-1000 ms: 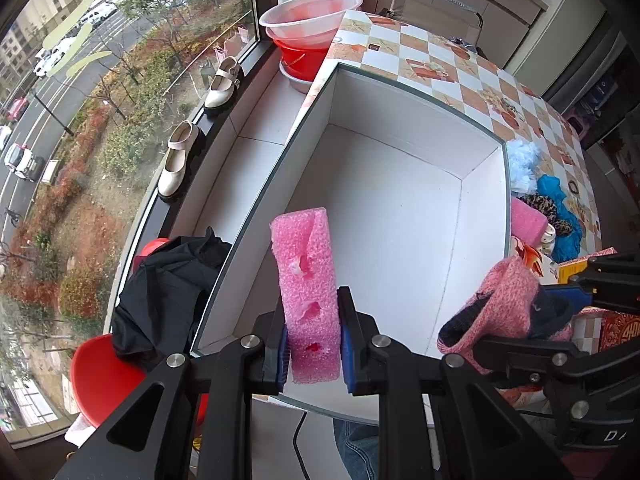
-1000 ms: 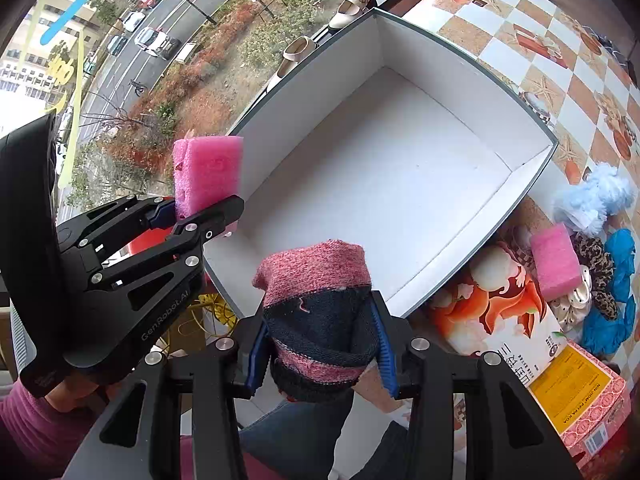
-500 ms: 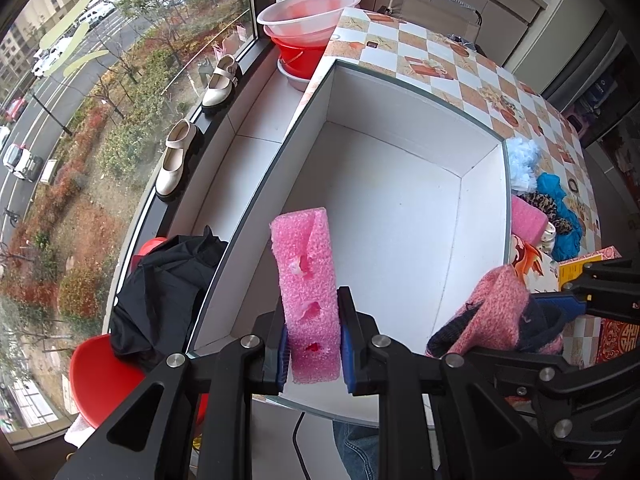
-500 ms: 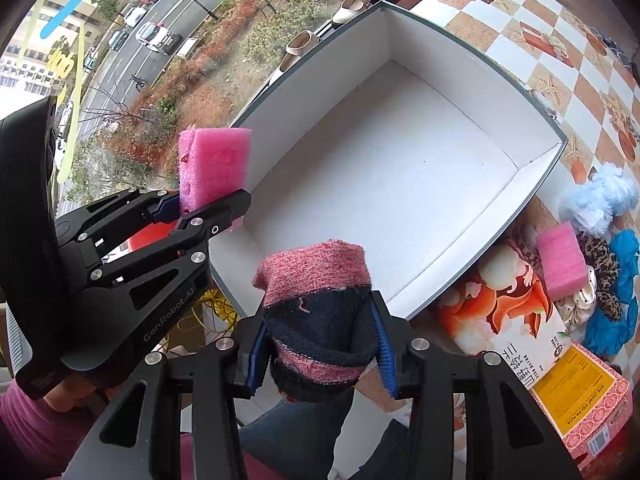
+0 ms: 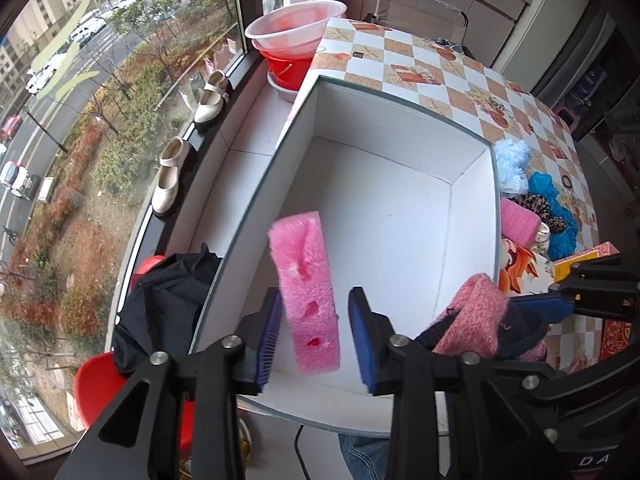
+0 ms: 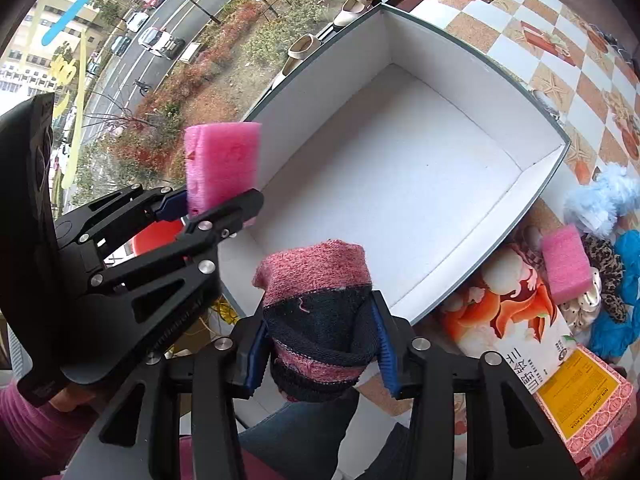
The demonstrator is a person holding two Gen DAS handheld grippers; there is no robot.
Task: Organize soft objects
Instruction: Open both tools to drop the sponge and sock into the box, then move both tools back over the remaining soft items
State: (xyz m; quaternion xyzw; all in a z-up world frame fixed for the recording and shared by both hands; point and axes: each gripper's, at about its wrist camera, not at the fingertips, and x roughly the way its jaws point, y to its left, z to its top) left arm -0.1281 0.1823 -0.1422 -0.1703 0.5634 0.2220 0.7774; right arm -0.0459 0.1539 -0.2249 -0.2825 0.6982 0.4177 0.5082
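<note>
My left gripper [image 5: 314, 334] is open over the near end of a large white box [image 5: 384, 216]. A pink sponge [image 5: 306, 284] stands between its spread pads, leaning on the left pad with a gap to the right pad. The sponge also shows in the right wrist view [image 6: 222, 164]. My right gripper [image 6: 320, 344] has widened around a pink and navy sock [image 6: 318, 300], which still sits between the pads above the box's near rim. The box [image 6: 400, 168] holds nothing.
To the right of the box lie a second pink sponge [image 6: 566, 262], a light blue fluffy item [image 6: 604, 196], a leopard-print cloth [image 6: 606, 276], a blue cloth [image 6: 624, 320] and printed cartons [image 6: 516, 320]. Left are a windowsill with shoes [image 5: 168, 184], stacked basins [image 5: 294, 40] and a black garment [image 5: 168, 300].
My left gripper has opened and the pink sponge now stands loose and tilted between the pads. My right gripper's pads have spread a little around the sock.
</note>
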